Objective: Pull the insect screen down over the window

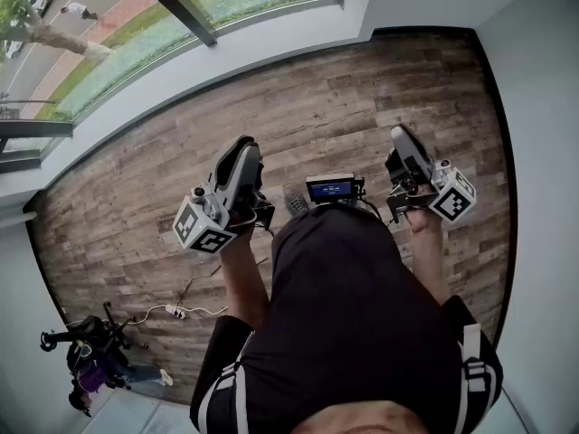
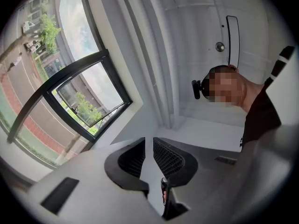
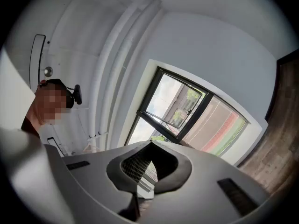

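Ahead and leftward, beyond the wooden floor [image 1: 362, 89], the window [image 1: 181, 16] is seen, well apart from the left gripper [image 1: 242, 147], judged the nearer, and the right gripper [image 1: 403, 136]. The insect screen itself cannot be picked out; it is presumably retracted at the frame's top, its bar lying level. Left fingers [image 2: 133, 155] are held slightly spread on nothing; right fingers [image 3: 135, 167] are pressed together, empty. No legible writing is found.
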